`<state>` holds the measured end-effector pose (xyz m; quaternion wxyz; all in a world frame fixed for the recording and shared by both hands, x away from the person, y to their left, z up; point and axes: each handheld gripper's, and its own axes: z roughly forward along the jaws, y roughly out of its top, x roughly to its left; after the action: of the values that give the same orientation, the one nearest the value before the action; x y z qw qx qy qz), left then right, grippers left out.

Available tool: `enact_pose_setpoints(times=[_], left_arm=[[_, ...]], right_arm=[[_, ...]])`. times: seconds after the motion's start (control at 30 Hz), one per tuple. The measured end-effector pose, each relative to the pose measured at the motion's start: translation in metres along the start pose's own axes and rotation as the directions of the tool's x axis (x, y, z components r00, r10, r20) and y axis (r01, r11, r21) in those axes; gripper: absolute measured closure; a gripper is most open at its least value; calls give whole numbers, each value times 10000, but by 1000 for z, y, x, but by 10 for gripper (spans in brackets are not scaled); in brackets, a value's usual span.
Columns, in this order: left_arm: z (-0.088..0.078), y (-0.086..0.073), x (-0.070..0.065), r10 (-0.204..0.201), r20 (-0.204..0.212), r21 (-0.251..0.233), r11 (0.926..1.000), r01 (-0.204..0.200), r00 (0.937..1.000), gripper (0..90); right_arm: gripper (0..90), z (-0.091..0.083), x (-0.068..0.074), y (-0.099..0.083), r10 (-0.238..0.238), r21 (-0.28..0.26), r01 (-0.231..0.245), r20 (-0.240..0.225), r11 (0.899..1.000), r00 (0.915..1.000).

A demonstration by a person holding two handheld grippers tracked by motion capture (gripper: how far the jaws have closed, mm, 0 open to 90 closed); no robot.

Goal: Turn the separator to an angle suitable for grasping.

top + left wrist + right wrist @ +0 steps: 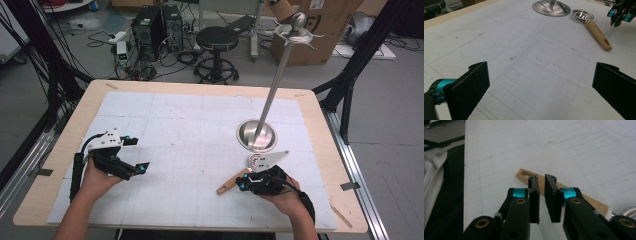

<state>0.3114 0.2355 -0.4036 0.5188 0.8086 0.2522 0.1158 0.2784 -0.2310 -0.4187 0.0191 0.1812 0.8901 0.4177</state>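
Two ribbed black jaws of the right hand-held gripper [542, 181] stand nearly together above the flat wooden handle [524, 174], left hand-held gripper [541, 77] apart.

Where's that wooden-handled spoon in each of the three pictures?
High view: the spoon lies lower right of centre, partly under the right tongs.
Left gripper view: upper right, whole, handle end towards the camera.
Right gripper view: centre, its wooden handle crossing behind the nearly shut tongs.
Shared landmark: the round steel stand base beside the spoon's bowl.
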Motion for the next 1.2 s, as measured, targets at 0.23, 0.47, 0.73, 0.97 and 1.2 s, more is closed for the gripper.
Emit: enact_pose_setpoints(times=[0.23, 0.47, 0.73, 0.97, 1.2], left_arm=[[0, 0, 0, -29, -18, -3, 10000, 29, 10000, 16], [1, 0, 0, -16, 6, -4, 10000, 16, 10000, 16], [1, -1, 1, 1, -9, 21, 10000, -1, 10000, 16], [1, -1, 1, -35, -45, 57, 10000, 35, 10000, 16], [2, -2, 1, -36, 6, 73, 10000, 36, 10000, 16]], right_arm=[[897, 13, 4, 0, -181, 576, 190, -173, 9982, 9997], [897, 24, 6, 1, -268, 950, 292, -258, 9951, 9993], [899, 34, 8, 5, -141, 1247, 137, 20, 9921, 9999], [899, 44, 10, 11, -231, 1410, 183, 323, 9898, 9992], [899, 52, 9, 19, -166, 1395, 37, 920, 9902, 9956]])
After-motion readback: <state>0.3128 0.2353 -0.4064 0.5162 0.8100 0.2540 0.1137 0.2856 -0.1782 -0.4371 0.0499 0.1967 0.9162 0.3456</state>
